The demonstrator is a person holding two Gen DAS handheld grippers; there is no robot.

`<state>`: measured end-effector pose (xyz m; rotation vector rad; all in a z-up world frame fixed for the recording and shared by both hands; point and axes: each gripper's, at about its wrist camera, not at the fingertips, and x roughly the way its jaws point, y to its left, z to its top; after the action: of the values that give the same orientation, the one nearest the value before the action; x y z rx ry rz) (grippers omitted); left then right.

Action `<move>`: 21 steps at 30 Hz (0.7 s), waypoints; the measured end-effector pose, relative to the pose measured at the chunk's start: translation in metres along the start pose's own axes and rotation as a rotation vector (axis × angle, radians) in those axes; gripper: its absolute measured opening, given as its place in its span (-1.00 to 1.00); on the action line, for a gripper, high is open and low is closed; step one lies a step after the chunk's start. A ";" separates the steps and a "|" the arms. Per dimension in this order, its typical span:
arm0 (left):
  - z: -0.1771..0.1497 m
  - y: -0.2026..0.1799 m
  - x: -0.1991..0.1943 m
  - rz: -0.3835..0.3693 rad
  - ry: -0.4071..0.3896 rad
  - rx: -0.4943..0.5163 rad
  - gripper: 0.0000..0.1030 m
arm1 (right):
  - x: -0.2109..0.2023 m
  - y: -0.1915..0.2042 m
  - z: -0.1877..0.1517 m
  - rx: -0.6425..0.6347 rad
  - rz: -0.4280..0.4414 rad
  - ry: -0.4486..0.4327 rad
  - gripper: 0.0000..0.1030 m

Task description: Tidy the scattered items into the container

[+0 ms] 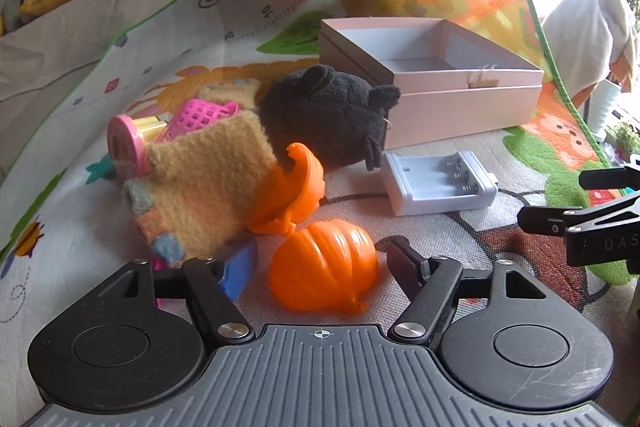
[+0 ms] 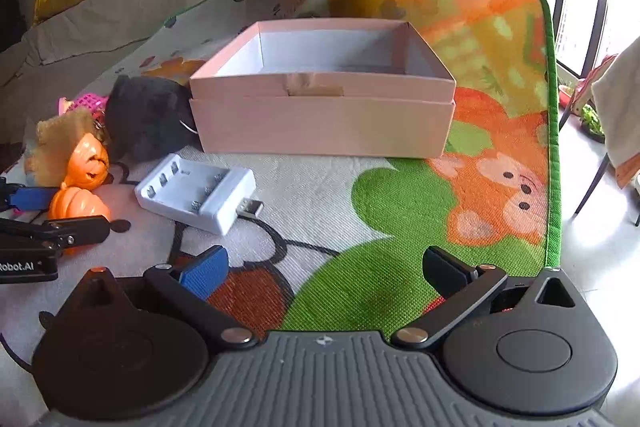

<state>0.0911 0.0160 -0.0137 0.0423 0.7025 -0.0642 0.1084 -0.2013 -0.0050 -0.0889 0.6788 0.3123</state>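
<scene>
An orange plastic pumpkin half lies on the play mat between the fingers of my left gripper. A sliver of mat shows on each side, so the blue pad and the black pad flank it without pressing. A second orange shell leans against a knitted yellow piece. Behind them sit a black plush, a pink toy basket and a white battery charger. The open pink box stands further back. My right gripper hovers open over bare mat.
The colourful play mat ends in a green border on the right, with tiled floor and a chair leg beyond. A round pink toy lies at the left. A grey sofa with plush toys and cloth runs along the back.
</scene>
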 end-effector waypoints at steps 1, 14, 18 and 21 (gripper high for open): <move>-0.001 0.001 -0.002 -0.009 -0.001 0.007 0.29 | -0.003 0.003 0.003 0.024 0.011 -0.024 1.00; -0.028 0.048 -0.028 -0.116 -0.058 -0.098 0.58 | 0.030 0.074 0.026 0.081 -0.024 -0.002 0.85; -0.028 0.050 -0.033 -0.167 -0.071 -0.137 0.83 | 0.039 0.083 0.030 0.100 -0.016 0.026 0.91; -0.031 0.052 -0.036 -0.179 -0.070 -0.157 0.83 | 0.044 0.093 0.029 0.051 -0.025 0.022 0.88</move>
<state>0.0478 0.0708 -0.0129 -0.1728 0.6386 -0.1810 0.1293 -0.0965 -0.0087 -0.0526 0.7068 0.2699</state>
